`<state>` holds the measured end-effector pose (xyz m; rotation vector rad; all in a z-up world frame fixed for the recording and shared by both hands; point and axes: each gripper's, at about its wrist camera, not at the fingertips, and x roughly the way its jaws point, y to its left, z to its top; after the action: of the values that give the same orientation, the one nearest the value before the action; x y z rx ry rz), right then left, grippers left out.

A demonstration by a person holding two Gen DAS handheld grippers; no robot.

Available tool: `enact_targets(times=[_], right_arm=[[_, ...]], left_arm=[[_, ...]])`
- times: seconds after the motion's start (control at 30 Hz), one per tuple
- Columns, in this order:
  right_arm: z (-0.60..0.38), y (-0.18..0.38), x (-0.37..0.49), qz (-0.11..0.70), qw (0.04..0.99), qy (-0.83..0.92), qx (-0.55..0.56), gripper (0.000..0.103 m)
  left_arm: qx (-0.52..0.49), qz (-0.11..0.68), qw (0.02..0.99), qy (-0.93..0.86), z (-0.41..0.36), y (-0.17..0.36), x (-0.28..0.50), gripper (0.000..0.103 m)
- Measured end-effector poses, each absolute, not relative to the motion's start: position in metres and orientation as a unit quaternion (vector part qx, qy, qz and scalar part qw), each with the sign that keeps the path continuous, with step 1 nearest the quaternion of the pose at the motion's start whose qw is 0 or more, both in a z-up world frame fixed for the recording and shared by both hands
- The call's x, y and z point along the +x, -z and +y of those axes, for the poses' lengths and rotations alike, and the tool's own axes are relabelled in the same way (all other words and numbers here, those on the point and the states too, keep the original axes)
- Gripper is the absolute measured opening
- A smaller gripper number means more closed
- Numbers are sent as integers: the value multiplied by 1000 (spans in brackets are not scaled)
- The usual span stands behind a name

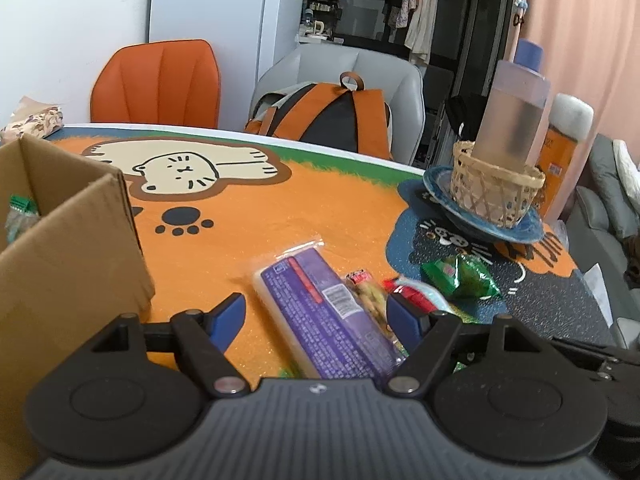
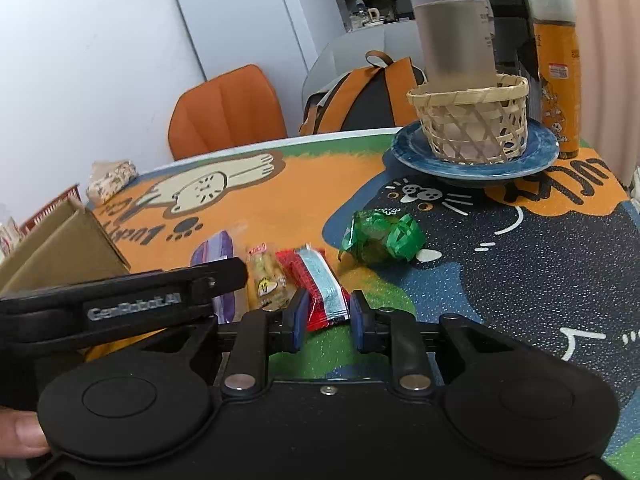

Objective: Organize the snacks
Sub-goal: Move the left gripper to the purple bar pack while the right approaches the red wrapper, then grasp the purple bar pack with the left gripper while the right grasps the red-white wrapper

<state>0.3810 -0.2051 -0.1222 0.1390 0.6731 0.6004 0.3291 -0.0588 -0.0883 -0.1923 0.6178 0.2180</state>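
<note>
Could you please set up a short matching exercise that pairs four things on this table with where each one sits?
Things:
1. purple packet
2. red packet
3. bottle
4. basket

Places:
A. on the blue plate
B. standing in the basket
C. between the open fingers of the left gripper
D. between the fingers of the right gripper

Pairs: 1-C, 2-D, 3-B, 4-A

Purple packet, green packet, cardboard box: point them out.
purple packet (image 1: 328, 312), left wrist view, middle of its printed face
green packet (image 2: 380, 236), right wrist view, crumpled middle
cardboard box (image 1: 72, 264), left wrist view, near wall
</note>
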Motion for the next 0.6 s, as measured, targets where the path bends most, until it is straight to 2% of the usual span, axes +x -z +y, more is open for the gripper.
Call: enact_targets(times=[0.23, 0.37, 0.43, 0.6], right_arm=[[-201, 119, 378, 328, 895, -299, 43, 27], [-197, 118, 374, 313, 902, -297, 12, 38], [-197, 119, 375, 313, 901, -299, 10, 40], [-203, 118, 379, 306, 901, -304, 39, 40]], left_arm=[[-89, 313, 939, -110, -54, 92, 327, 77], [-95, 320, 936, -115, -48, 95, 325, 77], [-94, 321, 935, -120, -44, 95, 321, 77], [-89, 325, 934, -120, -39, 100, 314, 68]])
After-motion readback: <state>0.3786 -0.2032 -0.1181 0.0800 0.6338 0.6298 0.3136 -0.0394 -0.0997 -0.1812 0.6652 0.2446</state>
